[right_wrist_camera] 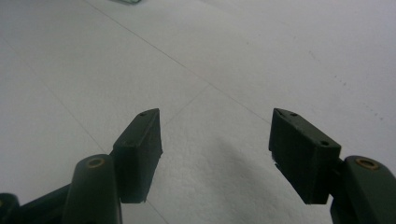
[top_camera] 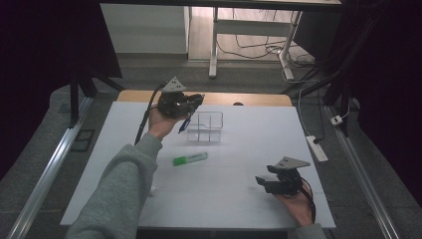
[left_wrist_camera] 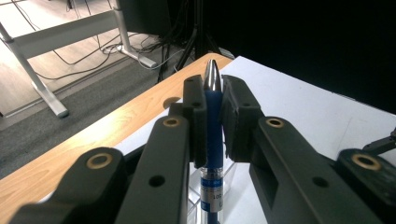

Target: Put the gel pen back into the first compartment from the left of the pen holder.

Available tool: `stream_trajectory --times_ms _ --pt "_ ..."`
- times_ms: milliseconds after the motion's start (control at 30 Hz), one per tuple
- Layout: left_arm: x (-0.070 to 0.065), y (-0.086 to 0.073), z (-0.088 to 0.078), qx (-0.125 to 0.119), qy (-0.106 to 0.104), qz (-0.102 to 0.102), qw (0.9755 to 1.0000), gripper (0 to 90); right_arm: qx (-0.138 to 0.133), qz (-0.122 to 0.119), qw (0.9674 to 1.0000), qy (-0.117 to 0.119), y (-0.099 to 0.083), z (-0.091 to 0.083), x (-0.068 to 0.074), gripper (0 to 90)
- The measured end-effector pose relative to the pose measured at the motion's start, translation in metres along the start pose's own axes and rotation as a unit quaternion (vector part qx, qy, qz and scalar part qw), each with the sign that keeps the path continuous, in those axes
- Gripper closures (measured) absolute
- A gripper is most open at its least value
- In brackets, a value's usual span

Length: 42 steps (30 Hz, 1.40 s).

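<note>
the left gripper [left_wrist_camera: 214,105] is clamping a blue plastic pen [left_wrist_camera: 213,135] above the white tabletop [top_camera: 239,194]; the right gripper [right_wrist_camera: 215,135] is gaping empty; grey floor [top_camera: 45,134] is surrounding.

- One blue pen [left_wrist_camera: 214,116] is standing clamped between jaws.
- One green highlighter [top_camera: 190,159] is lying on the table.
- One clear divided organizer [top_camera: 205,127] is sitting there.
- Two grippers are showing.

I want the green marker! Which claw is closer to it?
Left, but only slightly. The left claw hovers beyond the green marker, holding a blue pen. The right claw rests farther off, open.
</note>
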<state>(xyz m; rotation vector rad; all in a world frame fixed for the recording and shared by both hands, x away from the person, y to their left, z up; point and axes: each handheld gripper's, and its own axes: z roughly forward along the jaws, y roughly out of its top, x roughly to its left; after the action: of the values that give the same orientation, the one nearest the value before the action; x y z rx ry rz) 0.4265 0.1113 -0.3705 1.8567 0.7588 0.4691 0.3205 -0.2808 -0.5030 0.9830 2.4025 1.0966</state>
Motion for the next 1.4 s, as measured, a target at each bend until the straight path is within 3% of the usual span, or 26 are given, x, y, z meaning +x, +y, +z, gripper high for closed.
stream_trajectory --times_ms 167,400,567,667,767,1033,1400 --pt "0.001 0.001 0.001 -0.005 0.002 0.000 1.0000 79.9 -0.003 0.002 1.0000 0.000 0.000 0.000 -0.001 34.5" --pt "0.008 0.001 0.010 -0.012 0.002 -0.015 0.9998 79.9 -0.003 0.002 1.0000 0.000 0.000 0.000 -0.001 34.5" --pt "0.012 0.000 0.014 -0.021 0.007 -0.007 0.9997 79.9 -0.003 0.003 1.0000 0.005 0.000 0.000 -0.001 34.5" --pt "0.016 -0.001 0.017 -0.033 0.004 -0.017 0.9993 79.9 -0.002 0.003 1.0000 0.007 -0.001 0.001 -0.001 34.5" --pt "0.022 -0.003 0.024 -0.038 0.004 -0.031 0.9988 79.9 -0.001 0.003 1.0000 0.007 -0.001 0.001 -0.001 34.4" --pt "0.033 -0.004 0.040 -0.042 0.020 -0.033 0.9984 79.8 -0.003 0.006 0.9999 0.009 -0.003 -0.001 -0.001 34.5" --pt "0.041 -0.006 0.056 -0.047 0.024 -0.035 0.9980 79.5 -0.001 0.012 0.9999 0.007 -0.007 -0.004 -0.002 34.5"
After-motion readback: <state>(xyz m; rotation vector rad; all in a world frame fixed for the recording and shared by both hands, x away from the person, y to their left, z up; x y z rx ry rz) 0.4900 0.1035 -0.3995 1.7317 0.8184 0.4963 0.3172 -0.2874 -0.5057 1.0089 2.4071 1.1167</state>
